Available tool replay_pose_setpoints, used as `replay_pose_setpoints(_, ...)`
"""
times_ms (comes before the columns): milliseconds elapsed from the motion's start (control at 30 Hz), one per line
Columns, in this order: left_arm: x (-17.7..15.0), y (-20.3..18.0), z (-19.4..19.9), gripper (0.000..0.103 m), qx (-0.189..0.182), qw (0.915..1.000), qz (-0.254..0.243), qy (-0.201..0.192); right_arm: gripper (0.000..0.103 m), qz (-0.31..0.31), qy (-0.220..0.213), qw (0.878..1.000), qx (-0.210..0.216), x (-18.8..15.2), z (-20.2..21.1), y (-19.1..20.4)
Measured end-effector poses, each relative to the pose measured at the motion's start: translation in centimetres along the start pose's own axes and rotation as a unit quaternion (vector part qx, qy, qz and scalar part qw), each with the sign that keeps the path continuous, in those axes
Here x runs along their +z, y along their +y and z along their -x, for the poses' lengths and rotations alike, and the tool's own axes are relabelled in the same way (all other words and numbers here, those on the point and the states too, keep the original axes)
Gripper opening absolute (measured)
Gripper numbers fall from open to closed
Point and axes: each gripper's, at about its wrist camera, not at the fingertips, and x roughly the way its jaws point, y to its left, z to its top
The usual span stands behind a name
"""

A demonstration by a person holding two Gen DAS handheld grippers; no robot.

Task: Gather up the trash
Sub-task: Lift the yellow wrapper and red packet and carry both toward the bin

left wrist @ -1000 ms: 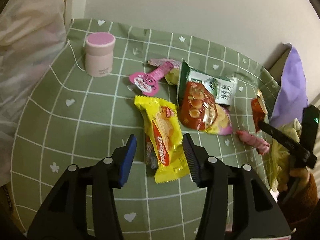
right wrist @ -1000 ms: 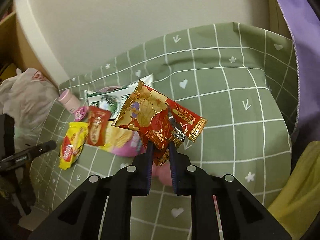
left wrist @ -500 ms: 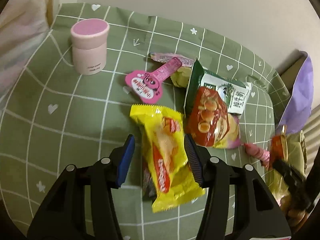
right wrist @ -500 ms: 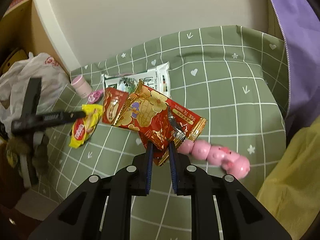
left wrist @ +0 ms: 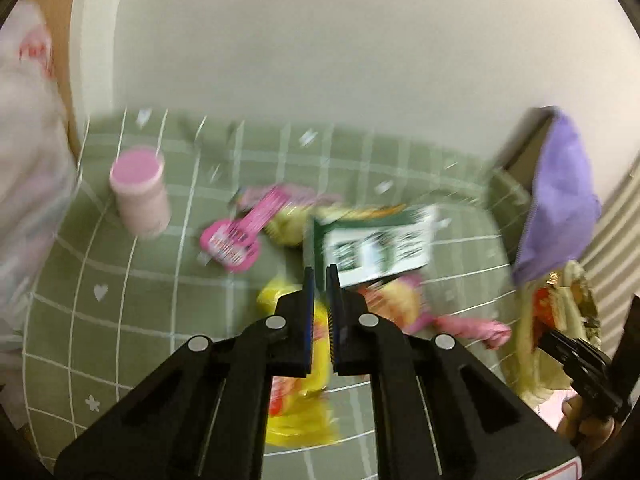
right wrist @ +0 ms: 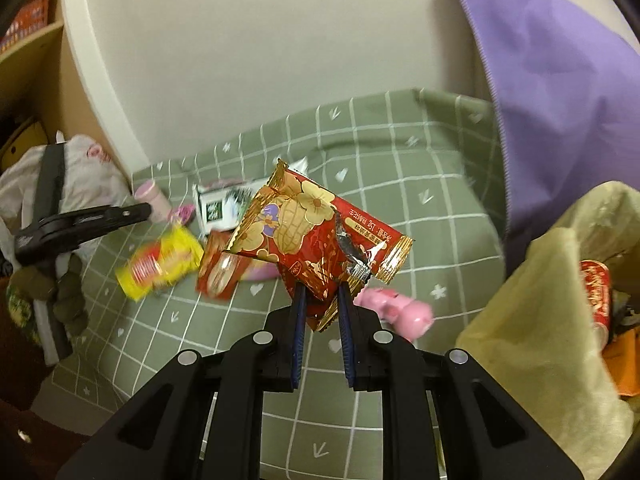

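Note:
My right gripper [right wrist: 322, 296] is shut on a red and gold peanut wrapper [right wrist: 316, 236], held above the green checked tablecloth [right wrist: 400, 184] beside a yellow-lined trash bag [right wrist: 552, 320] at the right. My left gripper [left wrist: 320, 276] has its jaws nearly together over a yellow snack packet [left wrist: 304, 412]; the view is blurred and the packet seems to lie under the fingers, not clearly between them. A green and white packet [left wrist: 376, 248], a pink wrapper [left wrist: 236, 236], a red chip bag [right wrist: 218, 276] and a pink sausage-like wrapper [right wrist: 396, 308] lie on the cloth.
A pink lidded jar [left wrist: 140, 196] stands at the back left of the table. A purple cloth [right wrist: 552, 88] hangs at the right by the wall. A white plastic bag [left wrist: 28, 184] sits off the table's left edge. The trash bag holds a red wrapper [right wrist: 596, 292].
My left gripper's jaws closed from wide open to nearly together and the view swung up. My right gripper carried the peanut wrapper right, toward the yellow bag.

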Motion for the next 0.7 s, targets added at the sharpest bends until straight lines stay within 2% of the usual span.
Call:
replay_pose_setpoints(67,0.3,-1.4,1.1,0.006,-0.003,0.9994,-0.028,-0.023,0.016,-0.003,-0.010,1.000,-0.003,0.3,0.6,-0.3)
replay_pose_setpoints(167,0.7,-1.9,0.5,0.006,0.006,0.9988,-0.046,-0.011,0.016,-0.010,-0.020,1.000,-0.006,0.5,1.3,-0.7)
replay_pose_setpoints(200,0.6,-1.4,0.1,0.013,0.002,0.9991,-0.043,0.000,0.016,-0.013,-0.023,1.000,-0.006,0.4,1.5,-0.8)
replay_pose_setpoints(233,0.5,-1.0,-0.3,0.029,0.000,0.9992,-0.040,0.010,0.016,-0.016,-0.025,1.000,-0.006,0.3,1.7,-0.9)
replay_pose_setpoints(300,-0.7,0.1,-1.2,0.044,0.000,0.9985,-0.042,0.034,0.016,-0.020,-0.026,0.999,-0.004,0.0,1.9,-1.0)
replay_pose_setpoints(433,-4.0,1.0,-2.0,0.045,0.030,0.9960,-0.062,0.058,0.016,-0.020,-0.018,1.000,-0.007,-0.8,2.2,-0.8)
replay_pose_setpoints(533,-6.6,1.9,-0.7,0.051,0.022,0.9977,-0.044,0.047,0.016,-0.018,-0.009,1.000,-0.011,-1.2,2.3,-0.7)
replay_pose_setpoints(700,-9.2,3.4,-0.2,0.052,0.037,0.9978,-0.027,0.048,0.016,-0.013,0.011,1.000,-0.015,-1.4,1.3,-0.4)
